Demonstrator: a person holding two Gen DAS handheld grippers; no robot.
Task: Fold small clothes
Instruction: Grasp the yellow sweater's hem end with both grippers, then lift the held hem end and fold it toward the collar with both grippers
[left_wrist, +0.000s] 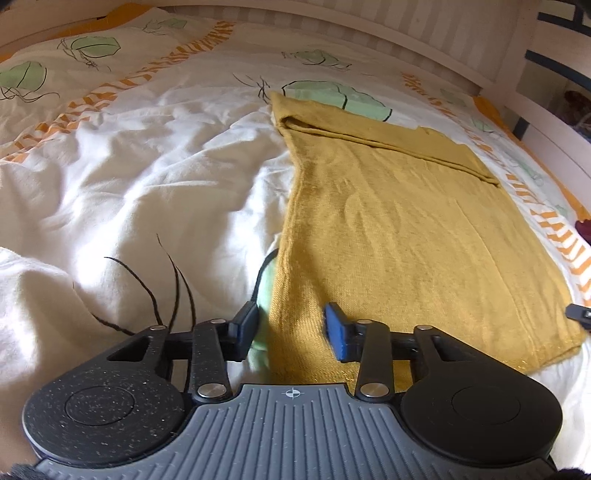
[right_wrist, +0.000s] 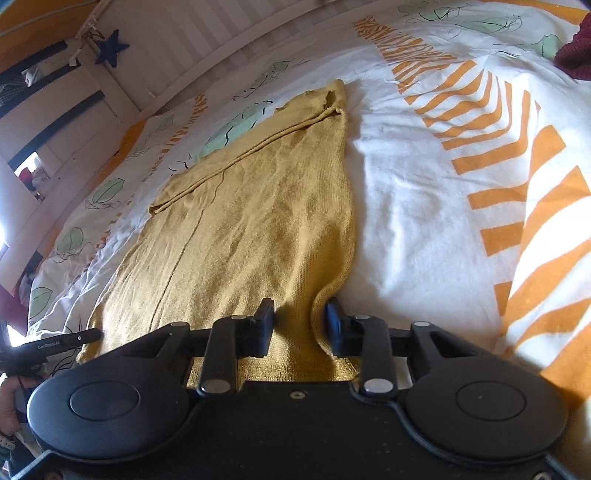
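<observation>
1. While both grippers sit at the sweater's near hem, the count is easy: two grippers, one mustard sweater (left_wrist: 399, 229), one duvet (left_wrist: 147, 177) under it, plus one dark red knit thing (right_wrist: 574, 55) way off past the sweater's right side.
2. Left gripper (left_wrist: 291, 328) is at the sweater's near left corner, fingers apart, with the side edge of the knit running between them. Not pinching anything as far as I can see.
3. Right gripper (right_wrist: 300, 323) is at the near right corner, fingers also spread, and the hem edge curls up in the gap between them. Fabric is close to the right pad, but I can't tell if it's touching.
4. Sweater lies flat on the duvet, long and narrow, lengthwise away from the grippers. It's a fine yellow knit, lightly wrinkled.
5. Toward the sweater's far end, one sleeve is folded diagonally across the body.
6. Beyond the far end: white slatted bed frame (left_wrist: 369, 33).
</observation>
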